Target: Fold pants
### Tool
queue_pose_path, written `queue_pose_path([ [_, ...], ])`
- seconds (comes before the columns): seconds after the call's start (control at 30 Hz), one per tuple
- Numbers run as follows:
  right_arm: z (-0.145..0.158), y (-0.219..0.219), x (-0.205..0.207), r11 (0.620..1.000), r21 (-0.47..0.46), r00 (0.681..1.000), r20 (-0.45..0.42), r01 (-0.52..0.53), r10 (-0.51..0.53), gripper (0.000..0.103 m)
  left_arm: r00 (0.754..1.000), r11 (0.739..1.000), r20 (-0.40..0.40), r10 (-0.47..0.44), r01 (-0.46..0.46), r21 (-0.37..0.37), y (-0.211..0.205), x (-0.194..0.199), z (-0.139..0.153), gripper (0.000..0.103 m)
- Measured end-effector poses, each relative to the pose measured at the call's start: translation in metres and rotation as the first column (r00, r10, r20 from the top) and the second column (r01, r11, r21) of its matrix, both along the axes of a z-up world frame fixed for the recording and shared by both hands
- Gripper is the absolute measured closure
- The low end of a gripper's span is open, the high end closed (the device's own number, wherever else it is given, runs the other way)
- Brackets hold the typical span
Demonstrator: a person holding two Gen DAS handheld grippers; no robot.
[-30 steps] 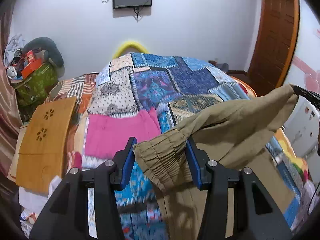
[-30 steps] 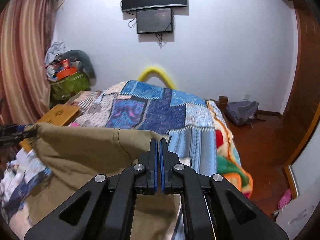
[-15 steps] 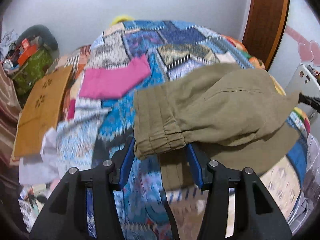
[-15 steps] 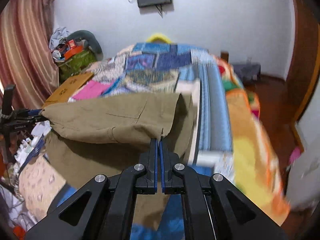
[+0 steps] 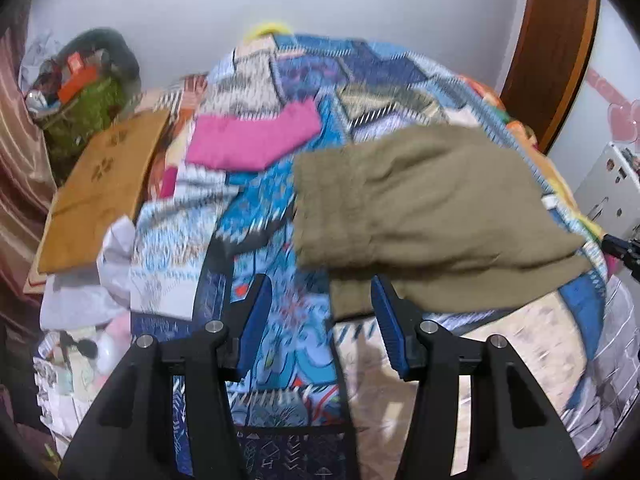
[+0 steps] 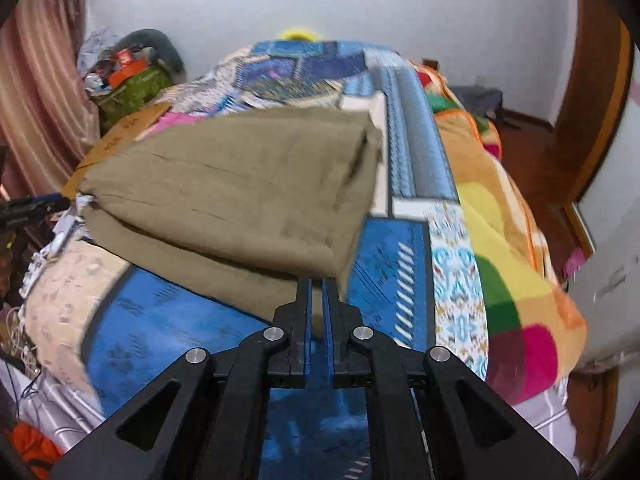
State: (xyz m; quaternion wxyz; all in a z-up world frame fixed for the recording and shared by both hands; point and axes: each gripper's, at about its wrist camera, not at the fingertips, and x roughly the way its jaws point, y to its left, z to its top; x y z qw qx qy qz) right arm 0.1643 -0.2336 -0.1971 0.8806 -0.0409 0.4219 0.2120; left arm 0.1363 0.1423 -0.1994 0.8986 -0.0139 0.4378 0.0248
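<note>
Now, by item:
Pants (image 5: 424,216): olive-khaki, folded over on themselves in two layers, lying on the patchwork quilt (image 5: 280,264) near the bed's near edge; top layer set slightly back from the lower one.
Same pants, right view (image 6: 240,196): doubled stack, fold edge toward the camera.
Left gripper (image 5: 320,312): blue pads spread wide, nothing between them; right pad's tip just at the near edge of the lower layer, contact unclear through blur.
Right gripper (image 6: 316,296): pads almost together with a thin slit showing; tips against the near corner of the cloth, pinch impossible to confirm.
Pink cloth (image 5: 252,140): flat on the quilt, beyond the pants to the left.
Wooden board (image 5: 104,192): tilted at the bed's left side.
Orange blanket (image 6: 504,240): draped down the bed's right side.
</note>
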Motion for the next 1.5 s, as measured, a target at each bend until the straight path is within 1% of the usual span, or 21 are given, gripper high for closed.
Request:
queue_pose_path([
  [0.03,0.008,0.006,0.001,1.0,0.009,1.0,0.016,-0.026,0.025,0.092,1.0,1.0,0.008,-0.006,0.006,0.0,-0.003,0.002,0.004,0.046],
  [0.1,0.013,0.019,-0.001,0.997,0.022,0.997,0.031,-0.072,0.071,0.071,0.999,0.999,0.028,-0.036,0.036,0.007,-0.018,0.007,0.014,0.04],
  [0.2,0.018,0.049,0.001,0.985,0.022,0.984,0.058,-0.169,0.168,0.05,0.996,0.996,0.021,-0.091,0.091,0.01,-0.038,0.018,0.018,0.035],
  [0.27,0.017,0.072,0.003,0.973,-0.01,0.971,0.066,-0.231,0.232,0.049,0.99,0.99,-0.005,-0.144,0.144,-0.003,-0.053,0.027,0.014,0.03],
  [0.33,0.013,0.091,0.004,0.957,-0.025,0.955,0.064,-0.29,0.291,0.049,0.984,0.984,-0.023,-0.177,0.176,-0.011,-0.063,0.032,0.011,0.028],
  [0.47,-0.005,0.12,0.012,0.933,-0.053,0.933,0.035,-0.355,0.357,0.049,0.972,0.974,-0.045,-0.228,0.229,-0.002,-0.083,0.041,0.001,0.028],
  [0.57,-0.018,0.13,0.019,0.926,-0.067,0.928,0.008,-0.371,0.372,0.049,0.956,0.958,-0.081,-0.283,0.277,-0.079,-0.09,0.047,-0.009,0.028],
  [0.63,-0.022,0.133,0.019,0.921,-0.076,0.923,0.015,-0.383,0.385,0.051,0.948,0.952,-0.09,-0.304,0.299,-0.067,-0.098,0.049,-0.015,0.028],
  [0.67,-0.022,0.132,0.017,0.918,-0.064,0.92,0.021,-0.39,0.392,0.057,0.946,0.95,-0.093,-0.311,0.307,-0.055,-0.101,0.049,-0.017,0.028],
  [0.7,-0.021,0.132,0.018,0.918,-0.055,0.918,0.022,-0.394,0.395,0.07,0.941,0.946,-0.097,-0.324,0.322,-0.04,-0.106,0.05,-0.019,0.028],
  [0.77,-0.019,0.131,0.02,0.919,-0.042,0.919,0.022,-0.392,0.393,0.09,0.932,0.938,-0.107,-0.348,0.347,-0.027,-0.114,0.05,-0.023,0.028],
  [0.87,-0.014,0.13,0.023,0.92,-0.01,0.92,0.03,-0.391,0.391,0.095,0.925,0.929,-0.118,-0.362,0.368,0.033,-0.122,0.053,-0.027,0.03],
  [0.93,-0.01,0.129,0.022,0.92,-0.001,0.919,0.037,-0.392,0.391,0.096,0.93,0.93,-0.115,-0.349,0.359,0.08,-0.126,0.054,-0.029,0.042],
  [0.97,-0.006,0.128,0.022,0.921,0.007,0.92,0.043,-0.39,0.389,0.096,0.934,0.933,-0.125,-0.334,0.347,0.1,-0.126,0.056,-0.03,0.055],
  [1.0,-0.003,0.126,0.021,0.921,0.011,0.92,0.048,-0.39,0.389,0.096,0.935,0.935,-0.136,-0.328,0.342,0.094,-0.125,0.058,-0.029,0.066],
  [1.07,0.003,0.124,0.02,0.921,0.012,0.92,0.06,-0.389,0.387,0.097,0.934,0.937,-0.131,-0.331,0.342,0.074,-0.123,0.057,-0.025,0.075],
  [1.1,0.006,0.122,0.018,0.921,0.014,0.92,0.064,-0.389,0.387,0.097,0.935,0.936,-0.123,-0.332,0.343,0.083,-0.124,0.054,-0.021,0.081],
  [1.13,0.009,0.12,0.016,0.921,0.02,0.919,0.066,-0.39,0.388,0.097,0.935,0.932,-0.112,-0.336,0.347,0.101,-0.127,0.05,-0.017,0.084],
  [1.23,0.014,0.117,0.009,0.919,0.023,0.918,0.07,-0.393,0.39,0.097,0.935,0.928,-0.091,-0.343,0.353,0.117,-0.131,0.04,-0.009,0.085],
  [1.37,0.019,0.111,0.0,0.921,0.023,0.92,0.072,-0.389,0.386,0.097,0.931,0.93,-0.087,-0.355,0.362,0.072,-0.133,0.03,-0.007,0.085],
  [1.5,0.013,0.104,-0.005,0.926,0.035,0.927,0.043,-0.375,0.373,0.095,0.929,0.932,-0.102,-0.356,0.361,0.032,-0.134,0.022,-0.019,0.084],
])
